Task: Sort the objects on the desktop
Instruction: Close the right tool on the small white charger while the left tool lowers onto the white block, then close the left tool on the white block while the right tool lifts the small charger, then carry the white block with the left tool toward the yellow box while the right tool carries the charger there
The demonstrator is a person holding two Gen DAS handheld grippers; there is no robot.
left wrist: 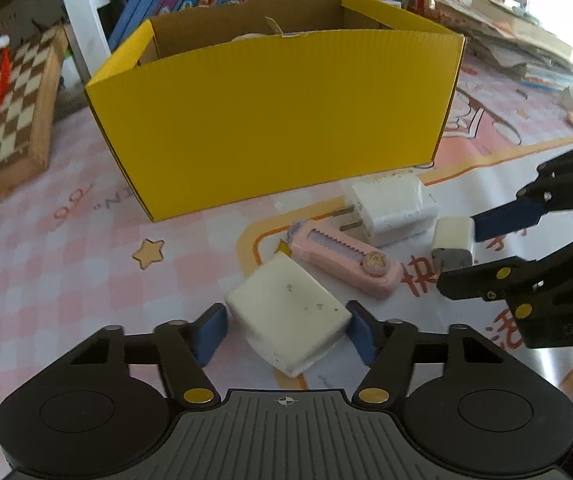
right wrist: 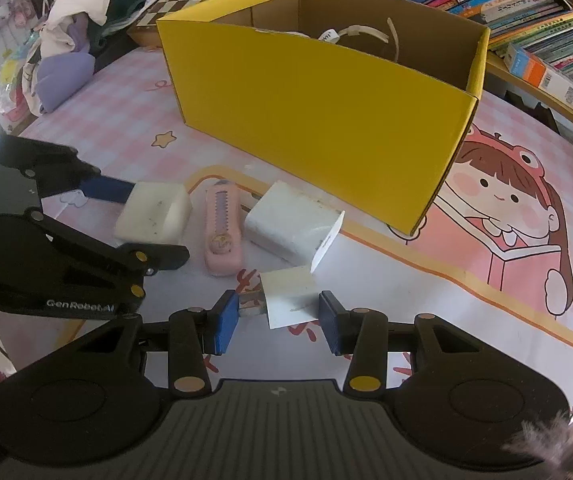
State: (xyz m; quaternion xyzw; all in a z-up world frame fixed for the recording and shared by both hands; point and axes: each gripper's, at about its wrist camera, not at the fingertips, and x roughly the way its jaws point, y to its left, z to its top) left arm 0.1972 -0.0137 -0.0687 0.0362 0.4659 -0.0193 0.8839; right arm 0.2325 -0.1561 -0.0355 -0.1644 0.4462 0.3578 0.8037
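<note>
A white block (left wrist: 288, 314) lies on the pink mat between the pads of my left gripper (left wrist: 286, 330); the pads touch its sides. It also shows in the right wrist view (right wrist: 152, 212). My right gripper (right wrist: 278, 318) straddles a small white USB charger (right wrist: 286, 298) with a metal end, gaps on both sides; it also shows in the left wrist view (left wrist: 452, 242). A pink utility knife (left wrist: 342, 262) (right wrist: 222, 230) and a white plug adapter (left wrist: 394, 206) (right wrist: 290, 220) lie between them. The yellow box (left wrist: 270, 120) (right wrist: 318, 116) stands behind.
A chessboard (left wrist: 10, 116) stands left of the box. Books (right wrist: 526, 8) and stacked papers (left wrist: 514, 36) line the back. Clothes and bags (right wrist: 62, 28) pile at the far left. The pink cartoon mat (right wrist: 506, 208) extends to the right.
</note>
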